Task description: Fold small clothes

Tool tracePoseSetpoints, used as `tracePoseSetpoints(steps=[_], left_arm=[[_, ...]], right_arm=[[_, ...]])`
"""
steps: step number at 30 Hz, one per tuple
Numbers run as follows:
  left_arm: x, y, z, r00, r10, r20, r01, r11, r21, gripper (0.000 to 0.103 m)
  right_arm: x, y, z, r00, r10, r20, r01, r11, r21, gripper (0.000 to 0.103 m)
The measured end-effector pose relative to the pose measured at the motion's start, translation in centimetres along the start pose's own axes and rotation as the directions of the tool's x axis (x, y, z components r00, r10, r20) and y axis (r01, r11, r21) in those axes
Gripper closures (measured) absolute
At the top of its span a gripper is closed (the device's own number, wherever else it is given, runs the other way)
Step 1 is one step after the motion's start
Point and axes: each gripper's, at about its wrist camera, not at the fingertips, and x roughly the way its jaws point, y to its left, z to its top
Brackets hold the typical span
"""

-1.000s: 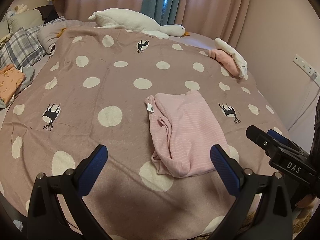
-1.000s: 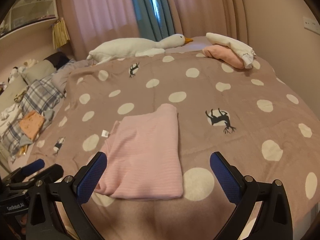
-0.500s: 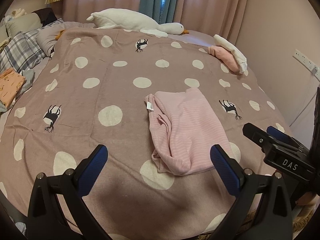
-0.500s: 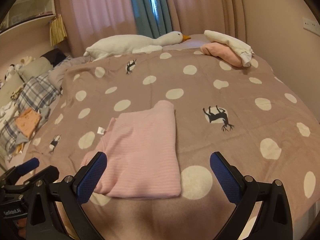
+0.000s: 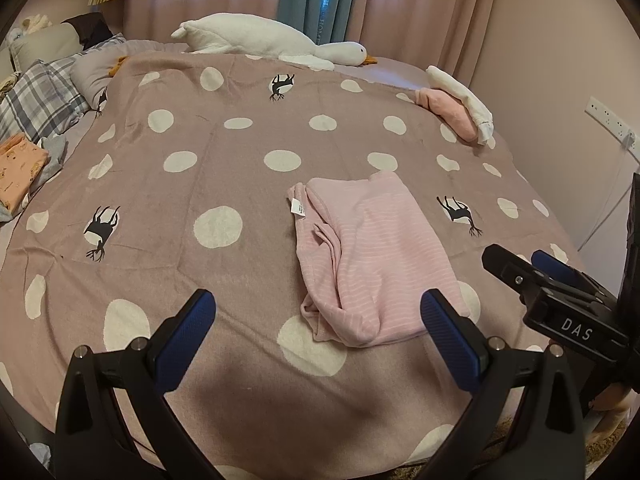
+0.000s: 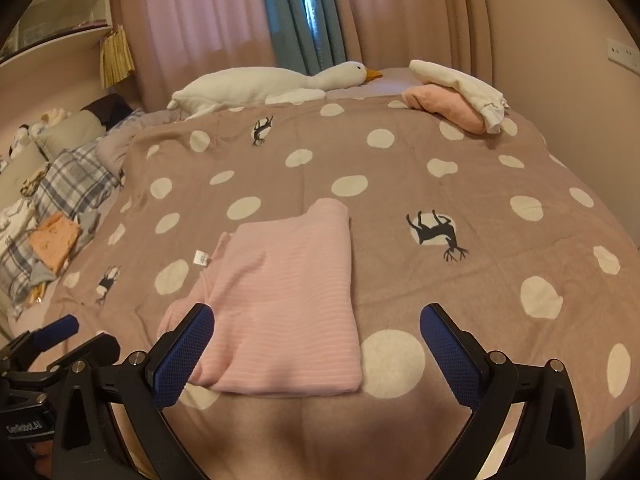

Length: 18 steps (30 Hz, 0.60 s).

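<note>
Bed [image 5: 248, 320]: folded pink garment [image 5: 372, 256] at centre; plush goose [image 5: 264, 40] at 12 o'clock; stacked clothes [image 5: 460, 108] at 2 o'clock.

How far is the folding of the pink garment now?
The pink garment already lies folded into a compact rectangle on the dotted blanket. Nothing is in hand: the left gripper and right gripper both have open, empty jaws. Perhaps left: moving it to the folded pile.

Both wrist views look from the bed's [image 5: 240, 184] near edge, low above it, toward the curtains [image 6: 192, 20] beyond. The left view sits left of the right one. They share the pink garment [image 5: 372, 256], the plush goose [image 6: 256, 84] and each other's fingers [image 5: 552, 266].
</note>
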Motion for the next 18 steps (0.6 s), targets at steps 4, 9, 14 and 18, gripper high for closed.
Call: tracePoseSetpoints(steps=[4, 9, 14, 18], left_arm=[[-0.01, -0.03, 0.0, 1.0, -0.001, 0.0, 0.001, 1.0, 0.001, 0.0], [0.22, -0.2, -0.36, 1.0, -0.003, -0.007, 0.004, 1.0, 0.012, 0.0], [0.09, -0.43, -0.47, 1.0, -0.008, -0.005, 0.008, 1.0, 0.02, 0.0], [0.03, -0.35, -0.41, 1.0, -0.008, -0.006, 0.008, 1.0, 0.018, 0.0]], right_arm=[[0.08, -0.03, 0.01, 1.0, -0.003, -0.001, 0.003, 1.0, -0.002, 0.001], [0.06, 0.0, -0.03, 1.0, -0.005, -0.003, 0.005, 1.0, -0.001, 0.001], [0.12, 0.0, -0.02, 1.0, -0.004, -0.003, 0.003, 1.0, -0.003, 0.001], [0.09, 0.01, -0.05, 1.0, -0.005, -0.004, 0.005, 1.0, -0.002, 0.001]])
